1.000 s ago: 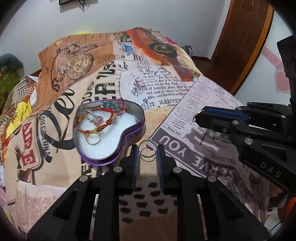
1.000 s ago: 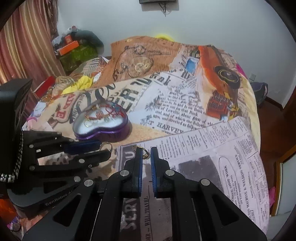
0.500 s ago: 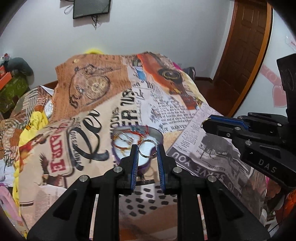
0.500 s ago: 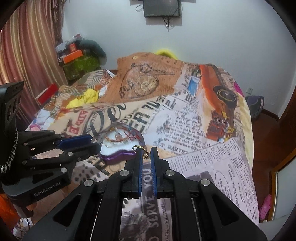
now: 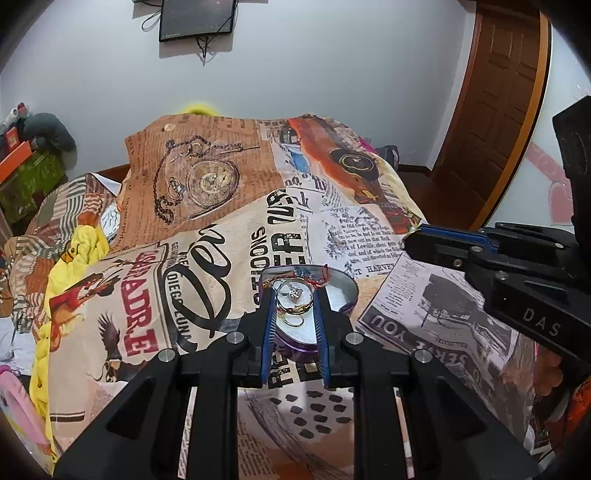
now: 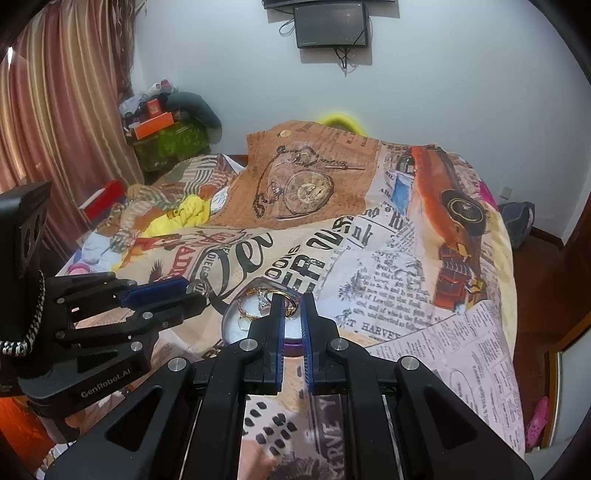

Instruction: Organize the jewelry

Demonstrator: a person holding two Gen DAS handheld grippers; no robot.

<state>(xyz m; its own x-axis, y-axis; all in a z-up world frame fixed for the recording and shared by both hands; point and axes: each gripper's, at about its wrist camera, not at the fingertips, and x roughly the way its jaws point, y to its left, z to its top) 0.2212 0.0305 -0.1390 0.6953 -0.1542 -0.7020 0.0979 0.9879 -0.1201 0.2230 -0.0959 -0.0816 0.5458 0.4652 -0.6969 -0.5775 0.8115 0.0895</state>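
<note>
One risk: ring [image 5: 295,294] slips beside tin [image 5: 351,291] — thin pinch;
Left gripper [image 5: 294,292]: barely parted, holding it;
Right gripper [image 6: 291,298]: closed; load unclear

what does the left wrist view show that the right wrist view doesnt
Only the left wrist view: a brown door at right and a silver ring between the left claw's pads.
Only the right wrist view: striped curtains, an orange box on clutter, and the right claw up close, shut on a small gold ring.
Both: the tin of jewelry on the printed bedspread and the wall screen.
</note>
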